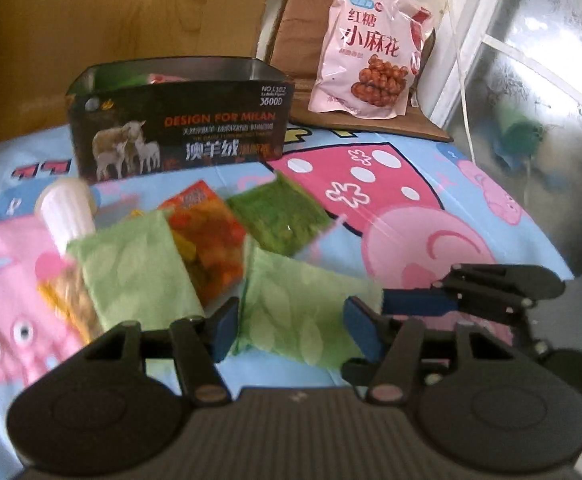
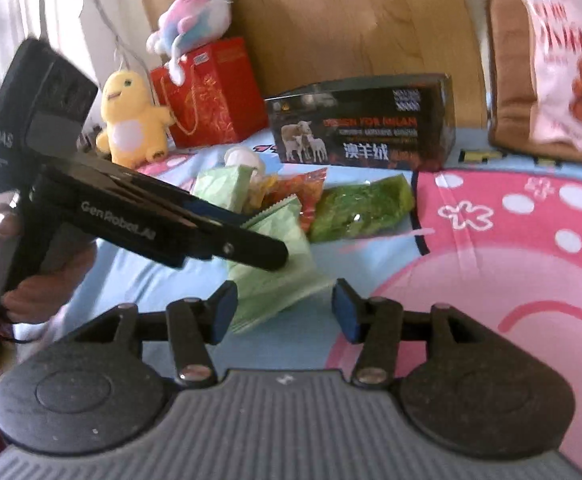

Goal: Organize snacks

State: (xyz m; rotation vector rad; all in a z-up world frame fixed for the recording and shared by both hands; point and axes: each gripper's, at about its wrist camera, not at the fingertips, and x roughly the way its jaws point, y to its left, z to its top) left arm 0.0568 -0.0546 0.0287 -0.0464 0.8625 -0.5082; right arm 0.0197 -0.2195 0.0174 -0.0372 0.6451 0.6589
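The box (image 1: 179, 128) on the bed already holds some packets, but about 5 snacks (image 1: 211, 240) still lie before it, and both claws (image 1: 291, 326) (image 2: 285, 310) hang half open, empty.

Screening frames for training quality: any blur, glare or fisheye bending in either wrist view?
Left wrist view: motion blur smears the pale green snack packets; the frosted window glares white at right; the black open-top sheep-print box stays readable. Right wrist view: the large pink snack bag and the box print are blurred, daylight washes out the left edge, and the edges bow from the fisheye.
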